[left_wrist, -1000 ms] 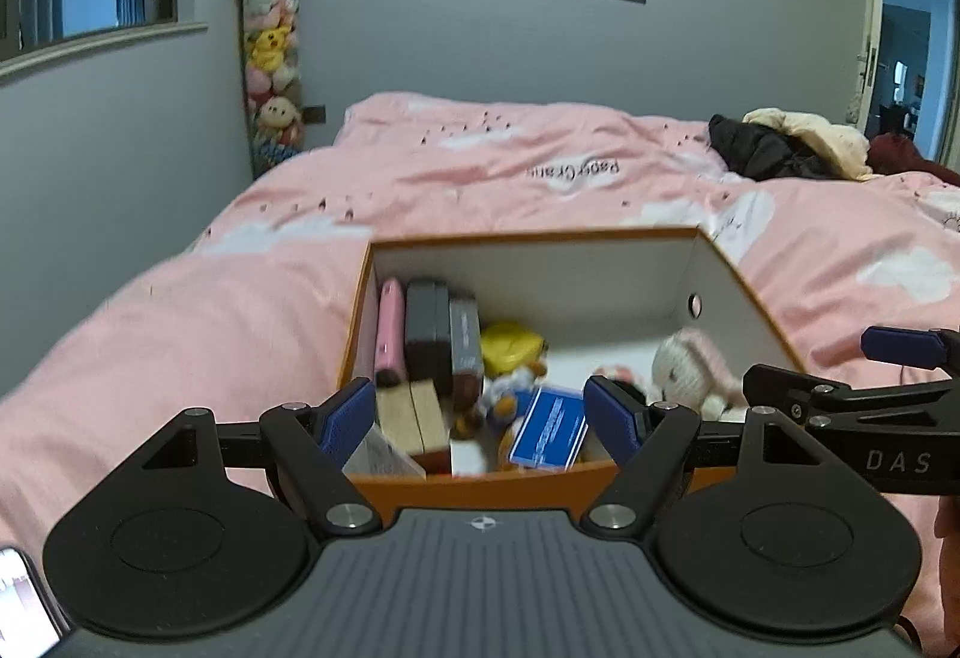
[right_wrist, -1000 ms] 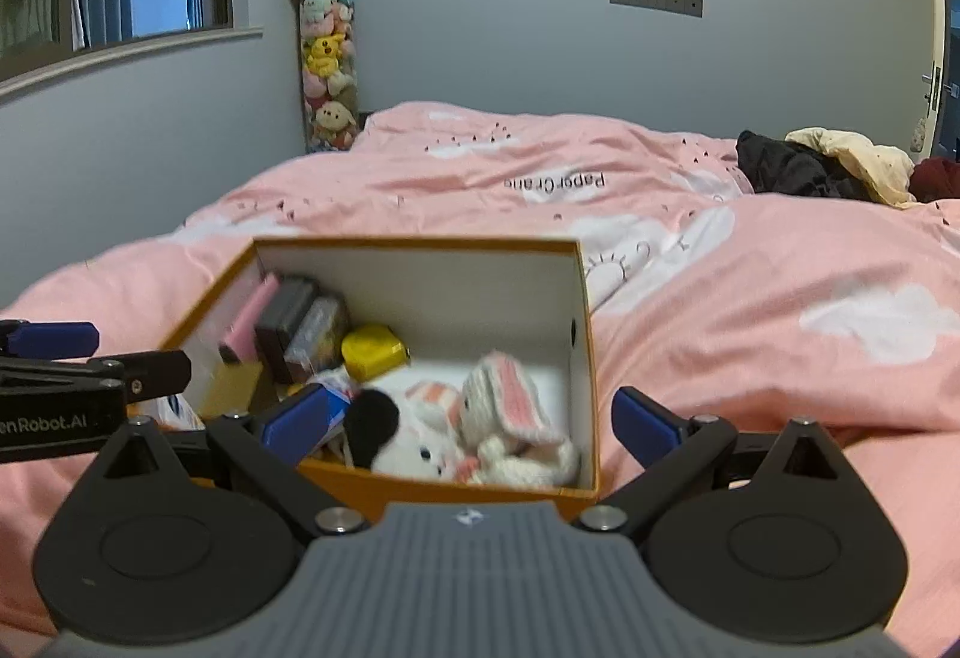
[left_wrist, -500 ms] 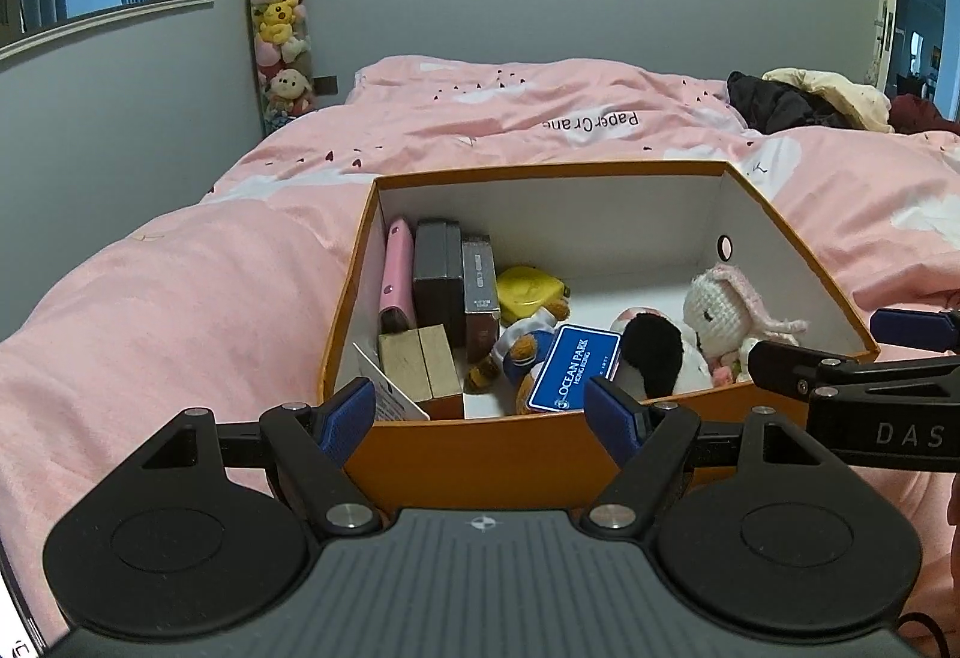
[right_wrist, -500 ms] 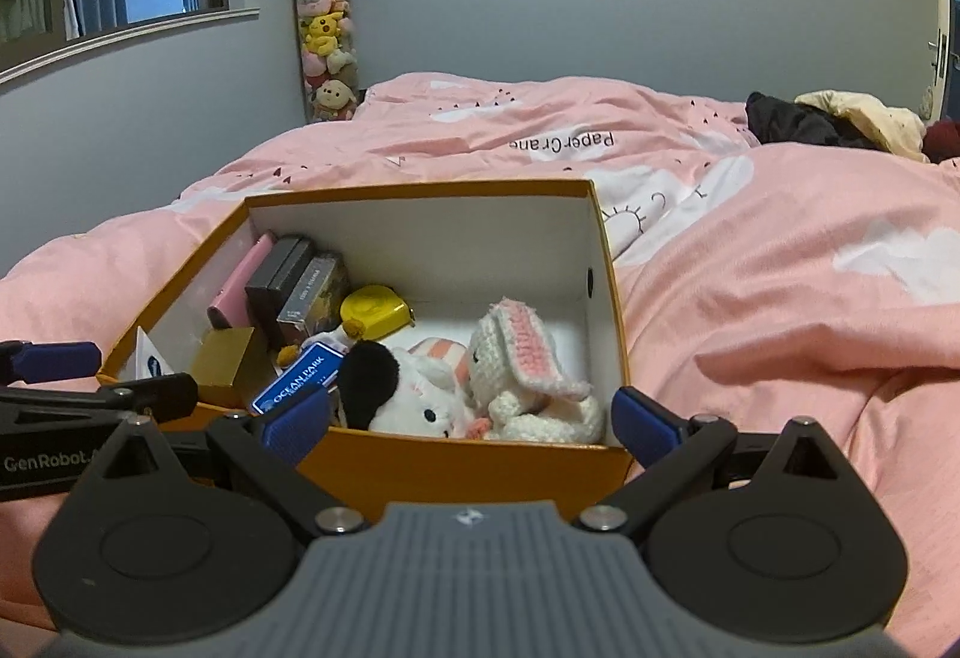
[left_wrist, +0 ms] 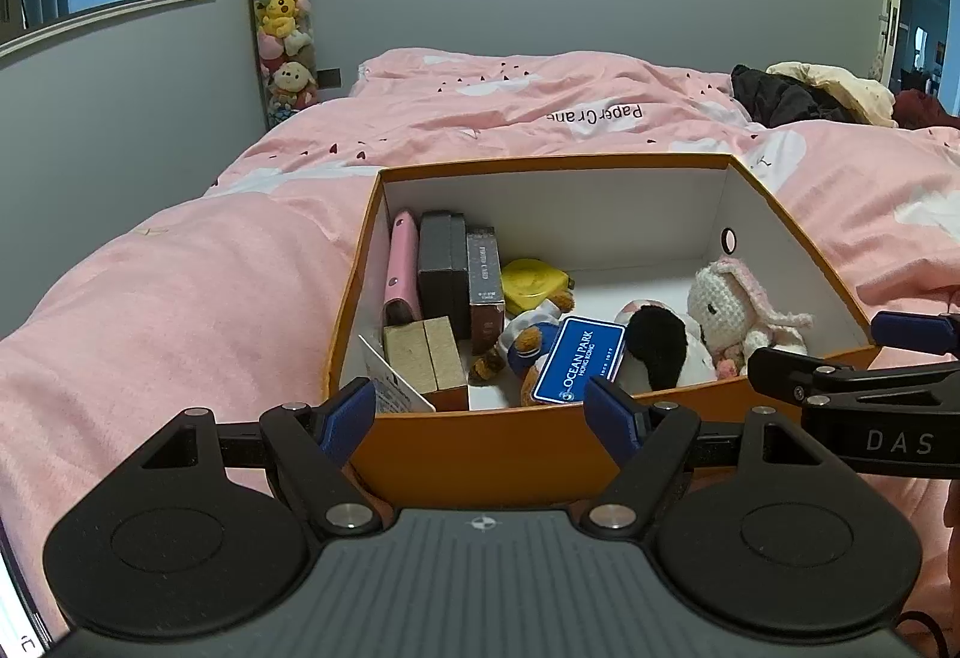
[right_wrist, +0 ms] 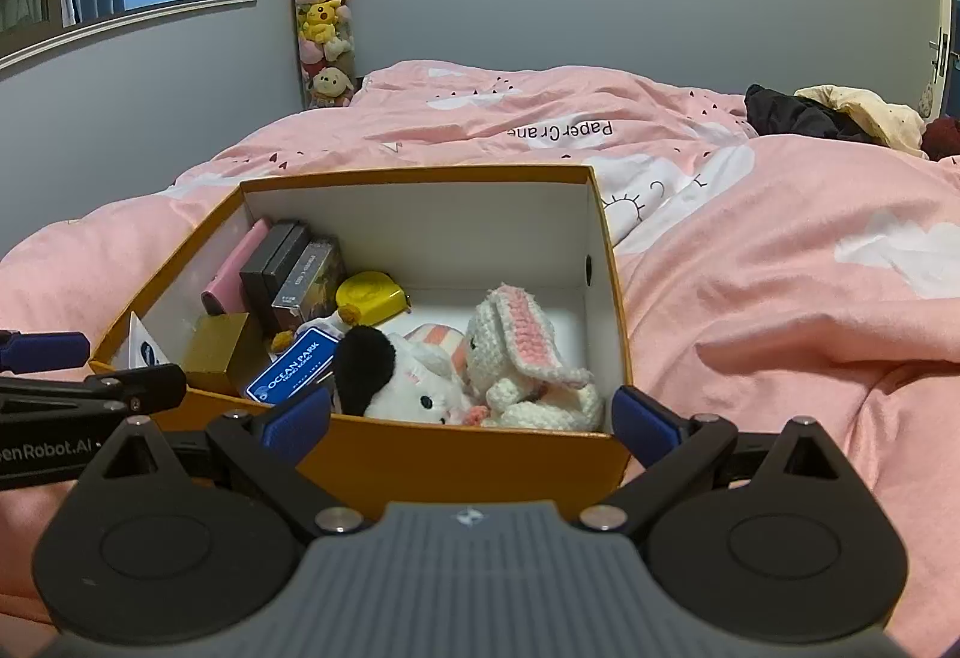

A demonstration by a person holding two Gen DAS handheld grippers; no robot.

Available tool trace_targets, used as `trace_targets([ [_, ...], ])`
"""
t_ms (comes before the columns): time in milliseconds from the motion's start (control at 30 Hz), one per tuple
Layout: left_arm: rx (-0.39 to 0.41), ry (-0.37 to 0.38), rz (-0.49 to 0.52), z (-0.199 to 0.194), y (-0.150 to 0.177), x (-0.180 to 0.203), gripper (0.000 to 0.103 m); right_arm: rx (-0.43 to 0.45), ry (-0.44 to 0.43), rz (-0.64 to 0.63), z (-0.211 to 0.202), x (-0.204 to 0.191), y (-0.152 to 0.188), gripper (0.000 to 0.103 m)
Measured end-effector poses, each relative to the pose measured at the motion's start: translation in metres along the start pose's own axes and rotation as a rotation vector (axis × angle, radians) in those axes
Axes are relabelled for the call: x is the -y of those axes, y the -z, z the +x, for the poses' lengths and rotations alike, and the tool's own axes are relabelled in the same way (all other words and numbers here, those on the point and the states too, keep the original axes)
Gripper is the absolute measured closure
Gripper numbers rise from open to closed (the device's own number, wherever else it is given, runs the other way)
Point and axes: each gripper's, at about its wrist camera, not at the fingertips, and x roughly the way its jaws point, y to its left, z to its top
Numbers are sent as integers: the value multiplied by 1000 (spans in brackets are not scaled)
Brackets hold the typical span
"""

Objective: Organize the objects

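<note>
An open orange box [left_wrist: 504, 448] [right_wrist: 468, 463] sits on the pink bed. Inside on the left stand a pink case [left_wrist: 403, 265], dark boxes [left_wrist: 444, 265] and a gold box [left_wrist: 423, 358]. A yellow tape measure [left_wrist: 531, 278], a blue Ocean Park card [left_wrist: 579, 361], a black-and-white plush [right_wrist: 390, 379] and a crocheted white rabbit [right_wrist: 522, 352] lie inside too. My left gripper [left_wrist: 480, 409] is open and empty at the box's near wall. My right gripper [right_wrist: 471, 421] is open and empty at the near right corner.
The pink duvet [right_wrist: 780, 268] spreads all around the box. A pile of dark and cream clothes [left_wrist: 804, 96] lies at the far right. A tall tube of plush toys [left_wrist: 282, 21] stands against the grey wall by the window.
Both grippers have risen and drawn back from the box, so its inside shows more from above. Both stay open. The things in the box have not moved.
</note>
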Motion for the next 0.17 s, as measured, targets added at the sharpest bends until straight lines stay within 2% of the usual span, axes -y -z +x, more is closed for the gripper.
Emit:
trace_targets([
  [167, 4, 4, -3, -2, -1, 0, 13, -3, 1, -1, -2, -1, 1, 3],
])
